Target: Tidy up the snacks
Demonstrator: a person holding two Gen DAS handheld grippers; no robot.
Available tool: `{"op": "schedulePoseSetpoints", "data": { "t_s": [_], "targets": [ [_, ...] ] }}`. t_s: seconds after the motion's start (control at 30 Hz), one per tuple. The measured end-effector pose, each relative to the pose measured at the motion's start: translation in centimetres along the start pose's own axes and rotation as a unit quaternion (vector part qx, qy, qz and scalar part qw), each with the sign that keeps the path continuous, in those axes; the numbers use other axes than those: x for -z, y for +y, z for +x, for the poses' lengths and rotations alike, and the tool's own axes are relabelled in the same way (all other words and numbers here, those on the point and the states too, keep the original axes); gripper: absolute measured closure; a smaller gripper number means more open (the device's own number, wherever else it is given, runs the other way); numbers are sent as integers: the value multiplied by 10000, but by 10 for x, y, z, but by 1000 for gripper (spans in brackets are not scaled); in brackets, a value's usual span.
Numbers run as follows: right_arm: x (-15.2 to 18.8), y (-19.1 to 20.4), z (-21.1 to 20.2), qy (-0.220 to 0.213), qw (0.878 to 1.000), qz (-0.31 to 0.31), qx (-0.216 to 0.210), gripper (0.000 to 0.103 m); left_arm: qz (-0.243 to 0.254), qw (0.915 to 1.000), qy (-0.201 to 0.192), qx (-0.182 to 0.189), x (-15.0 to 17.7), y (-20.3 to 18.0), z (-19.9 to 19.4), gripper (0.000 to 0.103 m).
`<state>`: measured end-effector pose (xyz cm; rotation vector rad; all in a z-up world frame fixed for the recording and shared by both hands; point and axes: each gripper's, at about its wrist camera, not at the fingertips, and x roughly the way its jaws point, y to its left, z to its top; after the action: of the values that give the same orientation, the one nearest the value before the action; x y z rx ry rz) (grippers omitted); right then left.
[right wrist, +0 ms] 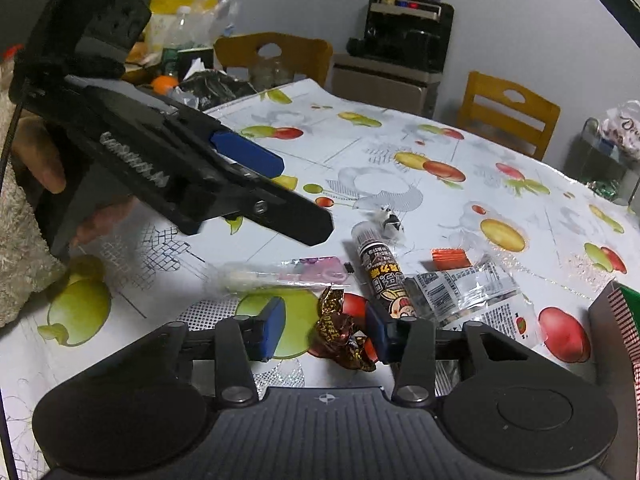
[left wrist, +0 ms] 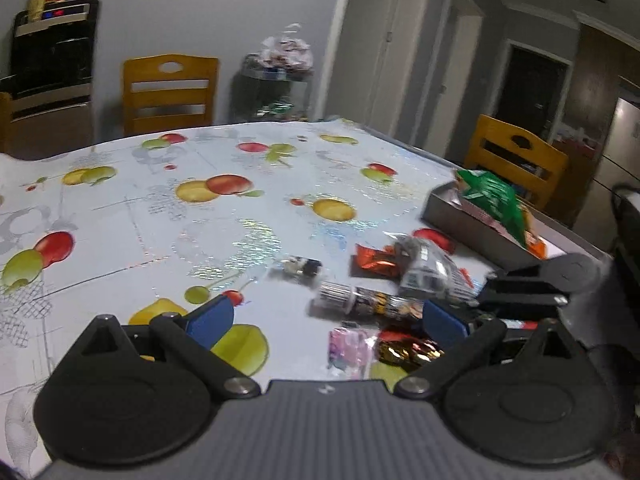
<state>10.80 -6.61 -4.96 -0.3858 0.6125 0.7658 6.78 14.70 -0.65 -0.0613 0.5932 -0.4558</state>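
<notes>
Both tools gape wide: left tool [left wrist: 326, 320], right tool [right wrist: 326, 330]. Six loose snacks on the table [left wrist: 160, 216]; one gray box [left wrist: 472, 220] at its right edge holds a green bag [left wrist: 496, 196].

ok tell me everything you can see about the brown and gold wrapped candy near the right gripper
The brown and gold candy is a crinkled, shiny foil twist with gold lettering, its end flared upward. It lies on the fruit-print tablecloth, between the open right gripper fingers, which look not yet closed on it. The striped snack tube lies just beyond. The left view shows it beside a pink packet.
</notes>
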Motion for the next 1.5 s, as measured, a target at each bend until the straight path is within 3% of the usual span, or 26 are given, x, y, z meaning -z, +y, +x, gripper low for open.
{"op": "schedulePoseSetpoints", "data": {
  "t_s": [0.13, 0.57, 0.7, 0.93, 1.03, 1.1, 1.17, 1.3, 1.5],
  "targets": [
    [2, -5, -3, 17, 9999, 116, -68, 78, 233, 9994, 81, 249, 4, -2, -3, 1],
    [13, -23, -44, -154, 9989, 436, -40, 78, 632, 9948, 577, 545, 16, -18, 14, 1],
    [15, -24, -53, -265, 9984, 508, -28, 78, 726, 9944, 683, 340, 18, -23, 19, 5],
    [16, -22, -57, -290, 9980, 562, 3, 78, 867, 9927, 796, -259, 25, -34, 23, 17],
    [15, -22, -57, -327, 9977, 591, 5, 78, 781, 9934, 774, -333, 26, -33, 21, 21],
    [14, -21, -56, -347, 9976, 596, -13, 78, 713, 9939, 742, -386, 26, -32, 21, 27],
    [14, -20, -54, -353, 9976, 599, -34, 78, 623, 9946, 700, -442, 24, -30, 21, 42],
    [16, -19, -54, -364, 9974, 623, -73, 78, 557, 9952, 645, -488, 22, -29, 22, 48],
    [18, -19, -61, -425, 9971, 633, -24, 78, 458, 9959, 595, -500, 21, -39, 27, 66]
  ]
}}
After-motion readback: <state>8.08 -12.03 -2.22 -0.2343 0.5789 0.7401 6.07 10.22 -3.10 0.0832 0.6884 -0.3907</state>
